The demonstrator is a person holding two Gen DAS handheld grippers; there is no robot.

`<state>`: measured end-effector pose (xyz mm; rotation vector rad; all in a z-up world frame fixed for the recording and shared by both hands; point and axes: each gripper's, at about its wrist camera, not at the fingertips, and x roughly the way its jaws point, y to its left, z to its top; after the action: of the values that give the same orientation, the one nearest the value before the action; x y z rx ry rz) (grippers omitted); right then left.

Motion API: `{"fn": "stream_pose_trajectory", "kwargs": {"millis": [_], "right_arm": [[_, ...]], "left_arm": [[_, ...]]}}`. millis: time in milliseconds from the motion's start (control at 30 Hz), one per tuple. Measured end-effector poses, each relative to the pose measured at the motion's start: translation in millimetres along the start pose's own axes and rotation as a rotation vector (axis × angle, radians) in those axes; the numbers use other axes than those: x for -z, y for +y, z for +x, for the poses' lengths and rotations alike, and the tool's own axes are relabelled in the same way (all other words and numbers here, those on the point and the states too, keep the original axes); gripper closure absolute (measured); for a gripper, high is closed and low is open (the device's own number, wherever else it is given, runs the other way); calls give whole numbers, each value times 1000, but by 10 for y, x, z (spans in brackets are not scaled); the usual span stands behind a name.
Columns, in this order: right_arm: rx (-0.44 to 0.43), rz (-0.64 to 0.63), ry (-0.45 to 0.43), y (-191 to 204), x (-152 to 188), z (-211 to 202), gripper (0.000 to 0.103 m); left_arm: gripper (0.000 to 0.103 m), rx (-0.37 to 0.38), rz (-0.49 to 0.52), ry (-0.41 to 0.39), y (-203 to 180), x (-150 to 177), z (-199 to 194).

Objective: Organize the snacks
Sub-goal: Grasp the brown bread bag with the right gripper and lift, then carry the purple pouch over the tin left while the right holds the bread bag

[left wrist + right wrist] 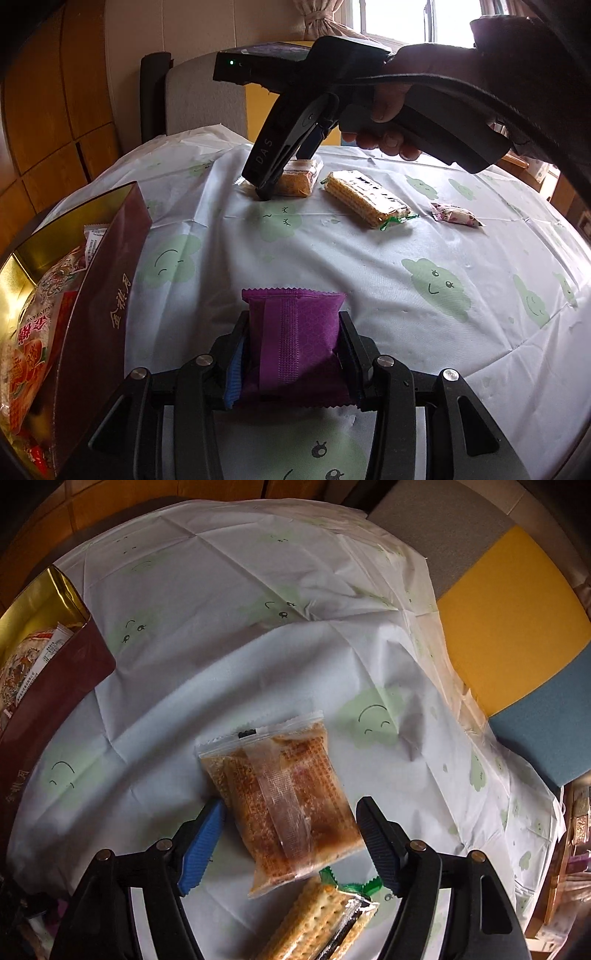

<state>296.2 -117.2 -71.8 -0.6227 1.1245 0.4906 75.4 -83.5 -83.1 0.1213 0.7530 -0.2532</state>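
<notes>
Right wrist view: right hand-held gripper (291, 843) hangs wide open astride the clear biscuit packet (284, 805) on the table (184, 686), pads not touching, so it should centre and close squarely; left hand-held gripper (291, 354) clamps a purple packet (291, 332) beside the box (99, 295).

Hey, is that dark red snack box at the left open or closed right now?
Open. The box has no lid on: its gold inner wall is exposed and snack packets show inside from above. The right wrist view shows the same open top.
</notes>
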Motion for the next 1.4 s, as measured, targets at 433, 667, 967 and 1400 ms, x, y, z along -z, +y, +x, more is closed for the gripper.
{"fn": "stream_pose_trajectory", "kwargs": {"millis": [433, 667, 967, 1400], "right_arm": [[-70, 131, -66, 24, 615, -642, 46], [-131, 259, -4, 71, 1437, -879, 46], [-167, 454, -7, 161, 2265, -777, 37], [-118, 373, -26, 290, 2112, -750, 25]], "left_arm": [[58, -6, 6, -3, -31, -5, 5], [58, -2, 3, -2, -21, -10, 2], [58, -26, 33, 17, -59, -32, 7], [58, -38, 24, 81, -55, -111, 48]]}}
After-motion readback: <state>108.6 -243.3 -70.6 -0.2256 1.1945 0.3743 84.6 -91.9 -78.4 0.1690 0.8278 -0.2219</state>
